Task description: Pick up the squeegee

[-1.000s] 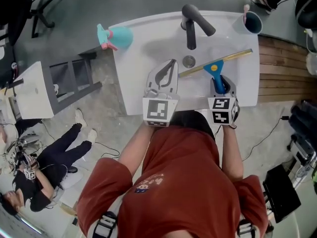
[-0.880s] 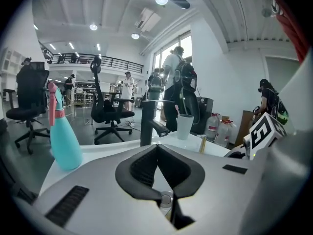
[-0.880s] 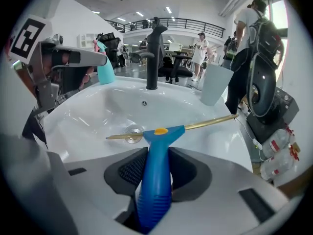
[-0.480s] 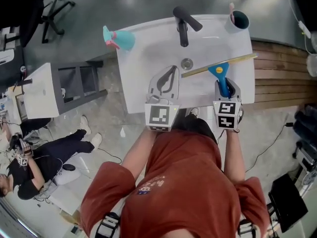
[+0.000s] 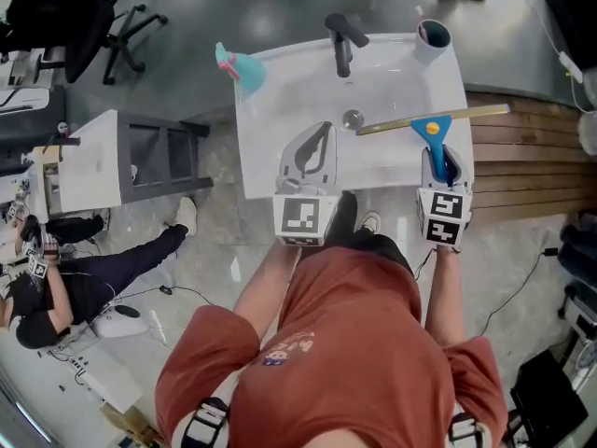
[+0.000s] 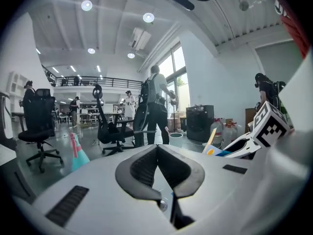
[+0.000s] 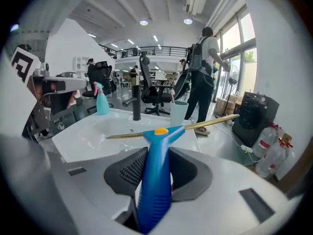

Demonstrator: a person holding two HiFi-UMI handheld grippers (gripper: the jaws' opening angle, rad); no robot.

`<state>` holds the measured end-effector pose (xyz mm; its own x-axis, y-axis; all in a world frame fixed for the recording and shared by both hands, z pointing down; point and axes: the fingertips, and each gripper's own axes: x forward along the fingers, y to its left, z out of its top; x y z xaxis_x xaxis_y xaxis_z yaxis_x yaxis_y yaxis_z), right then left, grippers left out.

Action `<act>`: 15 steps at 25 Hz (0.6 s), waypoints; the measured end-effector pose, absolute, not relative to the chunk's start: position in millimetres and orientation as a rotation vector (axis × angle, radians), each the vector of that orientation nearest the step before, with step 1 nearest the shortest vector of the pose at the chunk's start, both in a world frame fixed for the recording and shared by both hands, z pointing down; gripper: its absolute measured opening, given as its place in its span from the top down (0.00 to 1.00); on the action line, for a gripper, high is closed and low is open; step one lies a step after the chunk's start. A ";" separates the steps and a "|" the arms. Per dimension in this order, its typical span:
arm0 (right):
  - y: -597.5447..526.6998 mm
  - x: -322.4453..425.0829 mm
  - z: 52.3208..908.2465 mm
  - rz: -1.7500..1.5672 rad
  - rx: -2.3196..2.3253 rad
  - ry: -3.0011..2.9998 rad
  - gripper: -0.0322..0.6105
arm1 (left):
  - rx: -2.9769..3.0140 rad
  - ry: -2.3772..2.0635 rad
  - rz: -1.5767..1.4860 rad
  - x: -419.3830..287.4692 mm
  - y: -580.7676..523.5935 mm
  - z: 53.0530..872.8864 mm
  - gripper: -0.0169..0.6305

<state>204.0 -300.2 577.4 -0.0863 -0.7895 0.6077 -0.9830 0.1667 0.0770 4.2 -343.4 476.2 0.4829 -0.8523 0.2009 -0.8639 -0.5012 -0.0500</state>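
The white sink [image 5: 280, 101] is the landmark here. The right claw [image 5: 438, 155] is over the sink's near right corner, clamped on the squeegee [image 5: 432, 126]. In the right gripper view the ribbed blue handle [image 7: 155, 180] runs up between the two dark pads [image 7: 129, 173], which press on either side of it. The handle widens into a blue head with an orange dot. The long yellowish blade [image 5: 401, 123] lies crosswise over the right half of the sink, and its right end sticks out past the right rim, above the wooden slats [image 5: 532, 147] beside the sink. From the right gripper view the blade looks held clear of the basin rather than resting on it.

The left claw [image 5: 312, 146] is over the sink's near edge, left of the middle. Its jaws are together at the tips, with only a small teardrop gap behind them and nothing in it [image 6: 157, 148].

A dark faucet [image 5: 342, 40] stands at the back of the sink, with the round drain [image 5: 353, 118] just in front of it. A teal spray bottle [image 5: 242, 66] stands on the back left corner and a cup [image 5: 432, 38] on the back right corner. The person's red shirt [image 5: 345, 343] fills the area in front of the sink
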 end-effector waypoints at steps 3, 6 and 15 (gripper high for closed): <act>-292.7 210.0 554.2 0.445 1.724 -1.966 0.73 | 2.669 -1.576 0.277 4.7 -328.0 458.1 0.95; -284.6 215.7 527.4 0.386 1.772 -2.003 0.73 | 2.661 -1.596 0.195 5.9 -313.4 436.2 0.95; -256.6 241.8 452.9 0.242 1.921 -2.069 0.73 | 2.740 -1.669 0.081 15.0 -281.0 374.2 0.95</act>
<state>241.8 -256.6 452.9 -0.0552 -0.9408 0.3346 -0.9926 0.0880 0.0838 15.0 -281.0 374.2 0.4588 -0.8885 0.0078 -0.8851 -0.4578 -0.0840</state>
